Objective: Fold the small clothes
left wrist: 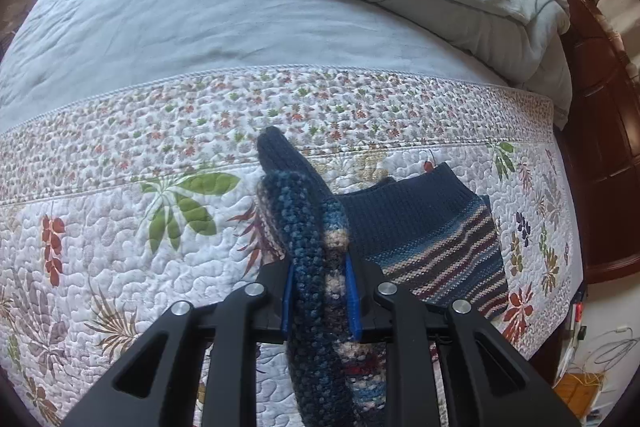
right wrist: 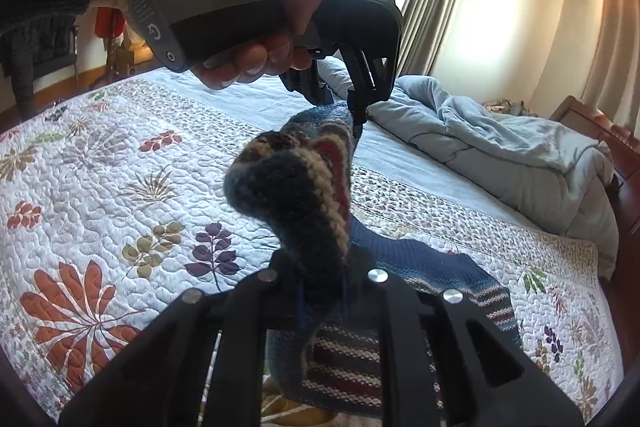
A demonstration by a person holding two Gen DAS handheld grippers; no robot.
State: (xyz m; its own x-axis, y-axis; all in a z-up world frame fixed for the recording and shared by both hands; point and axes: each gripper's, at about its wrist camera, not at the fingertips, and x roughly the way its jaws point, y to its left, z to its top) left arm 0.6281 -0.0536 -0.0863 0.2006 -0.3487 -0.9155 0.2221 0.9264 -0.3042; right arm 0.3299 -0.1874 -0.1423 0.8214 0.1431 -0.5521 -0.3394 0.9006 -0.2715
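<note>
Both grippers pinch the same striped blue, cream and maroon knitted sock (right wrist: 304, 187) and hold it stretched in the air above the white floral quilted bedspread (left wrist: 120, 227). The left gripper (left wrist: 320, 299) has its blue pads pressed onto a thick bunched roll of the knit, and the right gripper (right wrist: 324, 295) is clamped on the other end. A second matching striped sock (left wrist: 432, 239) lies flat on the quilt just beneath. The risk, as I judge it, is slippage: the bulky, springy knit (bunched rather than flat between the pads) could creep out, and the lifted sock could land crooked across its mate, spoiling the fold.
</note>
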